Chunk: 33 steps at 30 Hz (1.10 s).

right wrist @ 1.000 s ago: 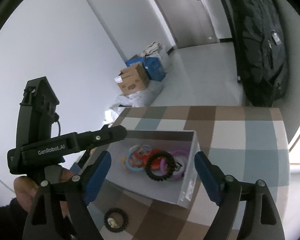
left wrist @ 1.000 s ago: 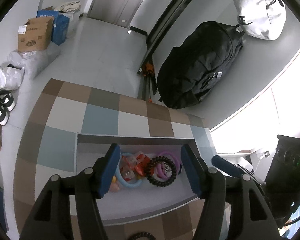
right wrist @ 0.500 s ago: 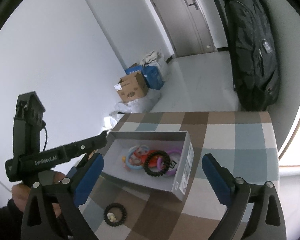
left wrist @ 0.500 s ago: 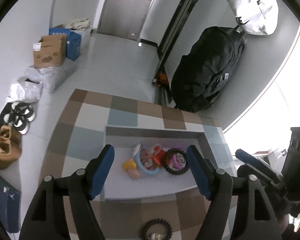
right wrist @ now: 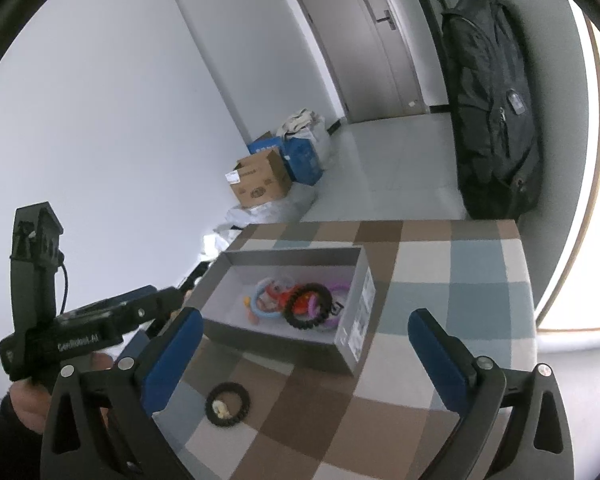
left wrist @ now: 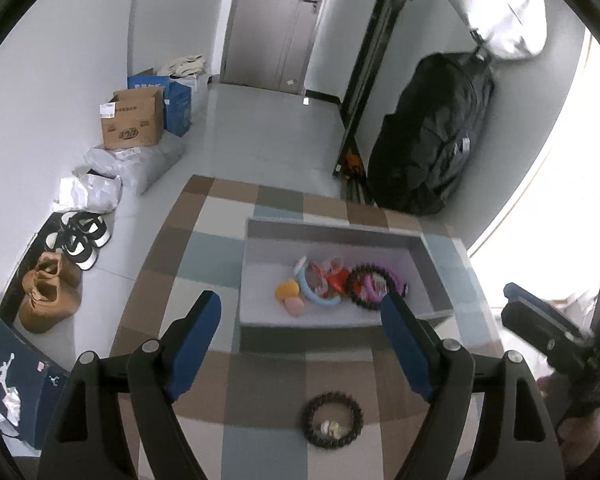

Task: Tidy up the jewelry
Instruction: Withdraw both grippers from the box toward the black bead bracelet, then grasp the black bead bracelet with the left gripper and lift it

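Left tool [left wrist: 300,332]: jaws have just been opening and now stand spread, nothing between the pads. It sits further back from the grey box [left wrist: 256,280] than a second ago; the box now lies ahead of the fingertips rather than between them.

Right tool [right wrist: 300,340]: jaws likewise have just been widening, now fully spread and empty.

Judgement: a piece was just released into the box and both tools are backing off for the next pick.

Box contents: black beaded bracelet [left wrist: 374,286] overlapping a purple ring, light-blue ring, orange and yellow bits, all heaped ahead of the left tool's right finger.

Remaining piece: dark beaded bracelet with a pale charm [left wrist: 332,420] lies flat on the checked tabletop [left wrist: 212,248], just below the left tool's fingertips, near side of the box. Being a ring, it has no long axis; the charm sits inside the loop
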Motion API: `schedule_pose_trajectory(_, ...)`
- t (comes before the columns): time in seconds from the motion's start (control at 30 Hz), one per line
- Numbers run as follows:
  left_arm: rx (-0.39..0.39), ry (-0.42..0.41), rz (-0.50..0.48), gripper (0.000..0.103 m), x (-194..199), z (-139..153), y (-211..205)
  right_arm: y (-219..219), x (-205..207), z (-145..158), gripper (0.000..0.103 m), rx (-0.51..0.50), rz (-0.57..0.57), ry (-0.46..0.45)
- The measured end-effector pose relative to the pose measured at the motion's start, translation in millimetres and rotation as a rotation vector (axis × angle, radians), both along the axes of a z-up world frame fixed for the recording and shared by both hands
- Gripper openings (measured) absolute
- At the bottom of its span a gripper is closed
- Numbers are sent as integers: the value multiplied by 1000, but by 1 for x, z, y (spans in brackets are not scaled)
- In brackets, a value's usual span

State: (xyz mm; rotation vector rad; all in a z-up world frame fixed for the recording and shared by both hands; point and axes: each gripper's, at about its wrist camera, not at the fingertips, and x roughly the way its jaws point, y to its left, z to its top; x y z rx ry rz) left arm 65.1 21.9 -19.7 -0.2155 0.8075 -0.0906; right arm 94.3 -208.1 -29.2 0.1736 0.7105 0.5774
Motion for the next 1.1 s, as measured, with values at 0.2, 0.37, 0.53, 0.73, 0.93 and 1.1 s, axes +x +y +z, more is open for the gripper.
schedule_pose_trajectory(0.2,33,54,-18,81,-12,-15,-9,-6,-12,-7,103,-30,-19,29)
schedule_pose_trajectory(0.37,54,73,-47,82,-18,-25,-14,-12,-21,-13,103,-36,-38,49)
schedule_pose_trajectory(0.53,54,116,-57,82,-19,-39,-16,-14,-25,-18,103,-50,-41,66)
schedule_pose_trajectory(0.73,82,144,-92,82,-21,-48,-26,-16,-26,-23,103,-55,-47,84)
schedule_pose_trajectory(0.93,130,193,-115,82,-20,-58,-36,-17,-28,-23,103,-56,-47,85)
schedule_pose_trajectory(1.1,182,209,-119,82,-22,-62,-42,-17,-28,-23,103,-53,-48,84)
